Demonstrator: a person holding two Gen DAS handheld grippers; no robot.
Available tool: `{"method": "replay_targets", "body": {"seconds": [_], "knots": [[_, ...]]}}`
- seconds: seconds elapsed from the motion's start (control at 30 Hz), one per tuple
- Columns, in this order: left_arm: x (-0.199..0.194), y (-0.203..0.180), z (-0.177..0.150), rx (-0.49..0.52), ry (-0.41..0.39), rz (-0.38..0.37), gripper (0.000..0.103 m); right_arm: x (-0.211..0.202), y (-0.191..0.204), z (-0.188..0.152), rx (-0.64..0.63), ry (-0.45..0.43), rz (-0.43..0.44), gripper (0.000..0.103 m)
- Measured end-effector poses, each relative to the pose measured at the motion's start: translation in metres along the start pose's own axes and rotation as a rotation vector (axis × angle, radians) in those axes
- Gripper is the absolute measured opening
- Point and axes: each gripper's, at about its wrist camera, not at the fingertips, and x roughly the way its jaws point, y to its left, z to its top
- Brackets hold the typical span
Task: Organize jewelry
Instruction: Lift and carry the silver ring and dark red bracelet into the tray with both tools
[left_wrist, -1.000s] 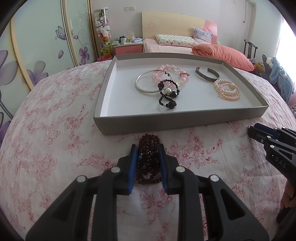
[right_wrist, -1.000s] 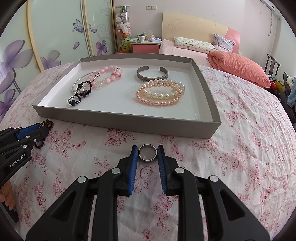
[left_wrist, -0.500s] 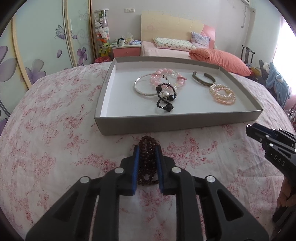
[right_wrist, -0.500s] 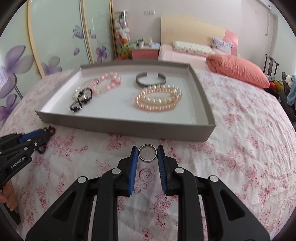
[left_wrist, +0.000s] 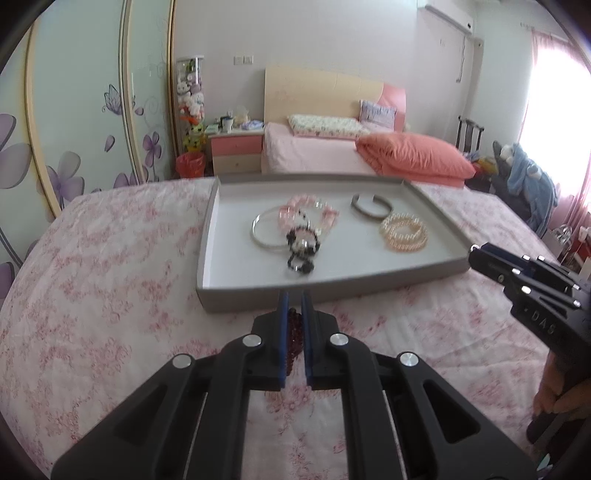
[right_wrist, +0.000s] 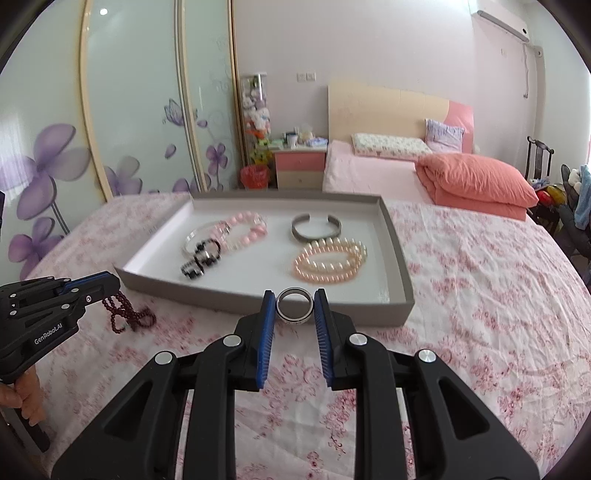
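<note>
Nearest the grey tray's (right_wrist: 400, 258) front wall, the right gripper (right_wrist: 295, 308) is clamped on a silver ring (right_wrist: 294, 305), which sits upright between the blue pads at their tips, above the pink floral bedspread (right_wrist: 480, 314). To the left of that same front wall, the left gripper (left_wrist: 294, 314) has its jaws pressed together on a dark red bead bracelet (left_wrist: 294, 336); in the right wrist view the loops of the bracelet hang from the gripper tips, the lowest touching or just above the bedspread. A hand (right_wrist: 22, 398) grips the handle of that left gripper at the picture's lower left edge.

Inside the tray, closest to the front wall on the left, lies a black bead bracelet (right_wrist: 201, 258), twisted into a figure of eight. It overlaps a thin silver bangle (left_wrist: 264, 232) and touches a pink bead bracelet (right_wrist: 247, 227) behind it. On the tray's right half, a coil of peach and white pearl bracelets (right_wrist: 330, 260) lies nearer the front, and just behind it an open grey metal cuff (right_wrist: 316, 227).

Beyond the tray's far wall stand a second bed with a folded coral quilt (right_wrist: 480, 184) and a pink nightstand (right_wrist: 299, 168).
</note>
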Motion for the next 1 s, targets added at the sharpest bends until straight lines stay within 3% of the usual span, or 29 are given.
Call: {"method": "replay_targets", "body": {"seconds": [0.5,1.0], "knots": [[-0.038,-0.002,0.037,-0.043,-0.126,-0.033,0.008,-0.030,0.005,0.024,0.022,-0.149,0.026,0.023],[-0.031,-0.016,0.058,-0.027,-0.157,-0.038,0.008,-0.027,0.007,0.042,0.017,-0.214,0.020,0.023]]}}
